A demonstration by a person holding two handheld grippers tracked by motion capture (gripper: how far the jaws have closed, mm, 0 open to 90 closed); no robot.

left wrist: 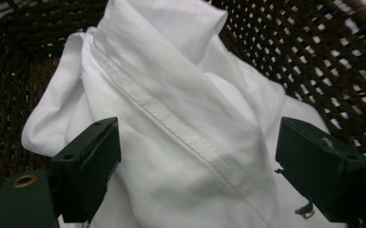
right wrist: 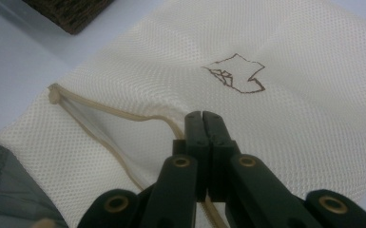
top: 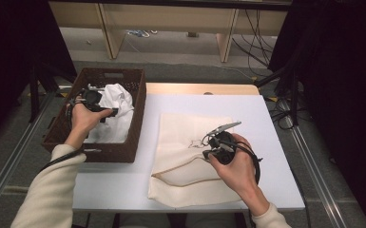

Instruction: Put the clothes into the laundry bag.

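your left gripper [left wrist: 197, 161] has matt black plastic jaws over smooth white woven cloth [left wrist: 180, 118] in a rough dark wicker basket [left wrist: 313, 57]; at four o'clock, the cream mesh bag [right wrist: 275, 118] looks finely textured, its cord [right wrist: 109, 111] smooth.

Your basket [top: 132, 118]: dark brown weave. Garment [left wrist: 180, 118] inside: plain white. Mesh bag [right wrist: 285, 123]: cream, brown outline motif [right wrist: 235, 73], beige drawstring [right wrist: 104, 111]. Table [top: 266, 123]: white.

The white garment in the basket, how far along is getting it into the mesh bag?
Early. Done: the mesh bag lies flat on the table, and the right gripper is shut on its drawstring at the mouth. In hand: the left gripper, jaws open, straddles the white garment in the basket. Left: gripping, lifting and bagging it.
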